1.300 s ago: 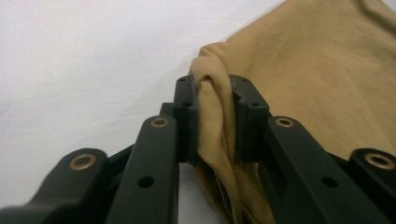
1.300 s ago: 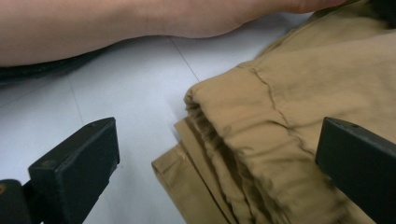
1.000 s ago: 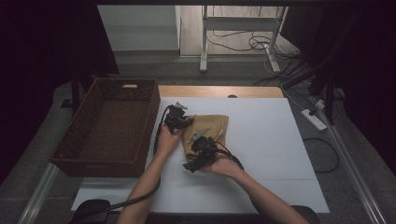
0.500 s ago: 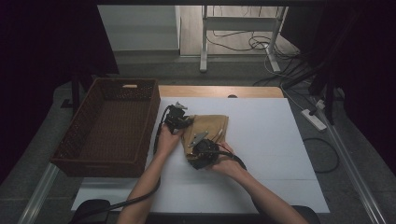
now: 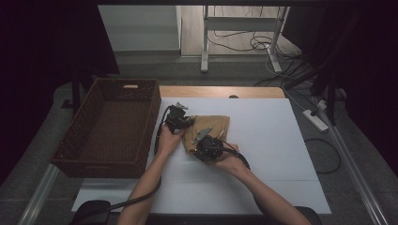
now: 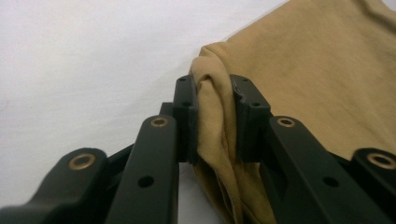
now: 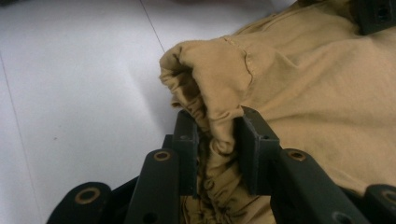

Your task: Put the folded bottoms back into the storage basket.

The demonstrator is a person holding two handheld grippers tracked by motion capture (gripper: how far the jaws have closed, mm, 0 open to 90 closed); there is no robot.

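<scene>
Both grippers are biting the tan cloth (image 5: 212,129), which is lying folded mid-counter on the white counter (image 5: 272,140), just right of the brown wicker basket (image 5: 110,124). Left gripper (image 5: 180,120) is sitting at the cloth's left edge; in the left gripper view its fingers (image 6: 186,105) are clamping a bunched fold of the cloth (image 6: 299,70) between them, fabric hanging down through the gap. Right gripper (image 5: 206,145) is working the near edge; in the right gripper view its fingers (image 7: 254,140) are squeezing a gathered, hemmed corner of the cloth (image 7: 289,88) that is bulging up above the tips. Rest of the cloth is lying flat on the counter beyond both grippers.
</scene>
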